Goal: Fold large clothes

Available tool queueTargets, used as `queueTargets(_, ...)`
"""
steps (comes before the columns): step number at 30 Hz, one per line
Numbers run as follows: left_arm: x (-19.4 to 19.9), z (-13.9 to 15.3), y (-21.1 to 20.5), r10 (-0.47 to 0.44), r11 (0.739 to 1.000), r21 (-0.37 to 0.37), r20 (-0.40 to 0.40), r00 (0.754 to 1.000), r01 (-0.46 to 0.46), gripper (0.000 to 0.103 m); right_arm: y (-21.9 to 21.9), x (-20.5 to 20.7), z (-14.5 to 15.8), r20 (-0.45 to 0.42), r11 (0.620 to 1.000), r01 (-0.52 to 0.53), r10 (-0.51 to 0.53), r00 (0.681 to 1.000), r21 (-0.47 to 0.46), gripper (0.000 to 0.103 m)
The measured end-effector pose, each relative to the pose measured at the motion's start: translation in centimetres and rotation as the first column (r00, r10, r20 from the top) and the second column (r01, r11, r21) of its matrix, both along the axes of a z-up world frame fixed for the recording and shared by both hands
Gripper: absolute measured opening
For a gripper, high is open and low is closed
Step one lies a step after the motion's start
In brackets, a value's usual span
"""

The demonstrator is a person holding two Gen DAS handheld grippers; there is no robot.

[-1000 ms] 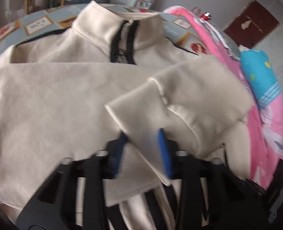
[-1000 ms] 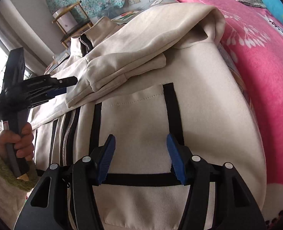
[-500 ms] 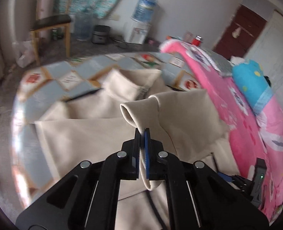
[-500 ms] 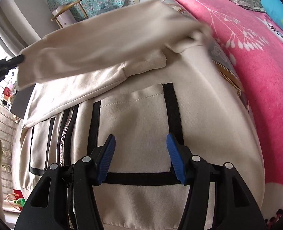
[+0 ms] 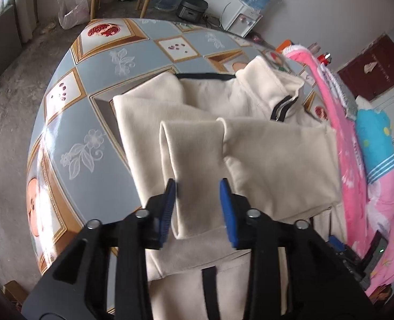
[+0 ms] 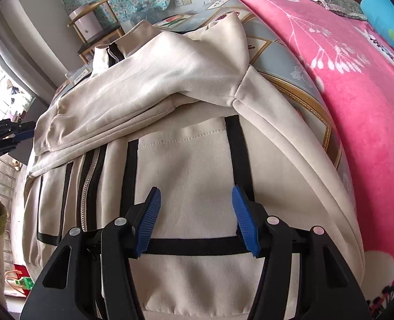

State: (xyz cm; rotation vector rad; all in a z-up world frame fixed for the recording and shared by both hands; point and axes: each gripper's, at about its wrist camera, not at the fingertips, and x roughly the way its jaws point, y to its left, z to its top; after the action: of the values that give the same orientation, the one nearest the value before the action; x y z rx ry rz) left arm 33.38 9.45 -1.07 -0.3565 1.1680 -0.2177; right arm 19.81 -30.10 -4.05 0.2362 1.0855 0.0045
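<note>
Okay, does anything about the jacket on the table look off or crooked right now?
Nothing looks damaged. The cream jacket lies zipped and fairly flat, both sleeves folded across its chest. The upper sleeve lies at a slant, its cuff between the open left gripper fingers.

no readable text, label, brand, number or sign anywhere in either view. only pictures on the patterned cloth [image 5: 95,122] over the surface: fruit and flower motifs, no lettering. small mark on the round container [image 6: 86,22] on the chair, too small to read.
</note>
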Motion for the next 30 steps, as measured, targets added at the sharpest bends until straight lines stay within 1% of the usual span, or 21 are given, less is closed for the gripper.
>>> queueTargets(3,0.2,-1.2,-0.3,0.011,1.0,0.026,-0.045,0.999,-0.01,0.035,-0.2,-0.1,0.0,-0.006,1.0,0.01,-0.01,1.0,-0.002,0.055)
queueTargets(4,0.2,-1.6,-0.4,0.019,0.999,0.046,-0.054,0.998,-0.017,0.035,-0.2,-0.2,0.2,-0.006,1.0,0.013,-0.013,1.0,-0.007,0.055)
queueTargets(5,0.2,-1.9,-0.5,0.025,0.997,0.076,-0.05,0.998,-0.021,0.035,-0.2,-0.4,0.4,-0.003,1.0,0.014,-0.014,1.0,-0.012,0.055)
queueTargets(6,0.2,-2.0,-0.6,0.025,0.996,0.087,-0.046,0.999,-0.021,0.035,-0.1,-0.6,0.8,0.002,1.0,0.012,-0.012,1.0,-0.017,0.055)
queueTargets(9,0.2,-2.8,-0.6,0.039,0.996,0.08,-0.05,0.998,-0.035,0.035,-0.1,-1.2,1.7,0.021,0.999,0.009,-0.008,1.0,-0.043,0.055)
queueTargets(11,0.1,-2.9,-0.6,0.042,0.996,0.078,-0.035,0.999,-0.039,0.035,-0.4,-1.6,2.3,0.032,0.998,0.014,-0.012,0.999,-0.063,0.055)
queueTargets(13,-0.1,-2.7,-0.7,0.035,0.996,0.077,-0.014,0.999,-0.034,0.031,-0.9,-1.9,2.5,0.035,0.998,0.024,-0.021,0.999,-0.066,0.055)
queueTargets(15,-0.3,-2.4,-0.9,0.023,0.996,0.087,-0.001,1.0,-0.022,0.017,-1.4,-2.2,2.7,0.038,0.997,0.035,-0.033,0.999,-0.063,0.055)
queueTargets(16,-0.4,-2.3,-1.0,0.018,0.995,0.095,0.003,1.0,-0.018,0.015,-1.5,-2.3,2.7,0.039,0.997,0.04,-0.038,0.999,-0.063,0.055)
queueTargets(17,-0.5,-2.1,-1.0,0.009,0.994,0.111,0.008,1.0,-0.01,0.008,-1.7,-2.3,2.7,0.039,0.997,0.047,-0.044,0.998,-0.061,0.055)
queueTargets(18,-0.5,-2.0,-1.1,-0.002,0.993,0.121,0.013,1.0,0.0,0.005,-1.9,-2.4,2.6,0.037,0.997,0.052,-0.05,0.998,-0.059,0.055)
queueTargets(20,-0.9,-1.0,-1.1,-0.019,0.993,0.119,0.033,0.999,0.015,0.004,-2.2,-2.4,2.5,0.034,0.997,0.062,-0.06,0.998,-0.055,0.055)
queueTargets(23,-2.1,2.1,-1.1,-0.049,0.996,0.086,0.106,0.993,0.04,0.004,-2.4,-2.5,2.6,0.035,0.996,0.071,-0.069,0.997,-0.058,0.055)
queueTargets(26,-3.5,4.7,-0.6,-0.053,0.998,0.048,0.153,0.987,0.046,0.004,-2.6,-2.6,3.0,0.04,0.994,0.073,-0.07,0.997,-0.075,0.055)
queueTargets(28,-4.2,5.7,-0.2,-0.059,0.998,0.03,0.165,0.985,0.055,0.004,-2.8,-2.4,3.3,0.036,0.994,0.068,-0.065,0.997,-0.086,0.055)
queueTargets(30,-4.4,5.2,0.1,-0.058,0.998,0.024,0.139,0.989,0.055,0.004,-3.1,-1.9,3.8,0.034,0.994,0.055,-0.053,0.998,-0.092,0.055)
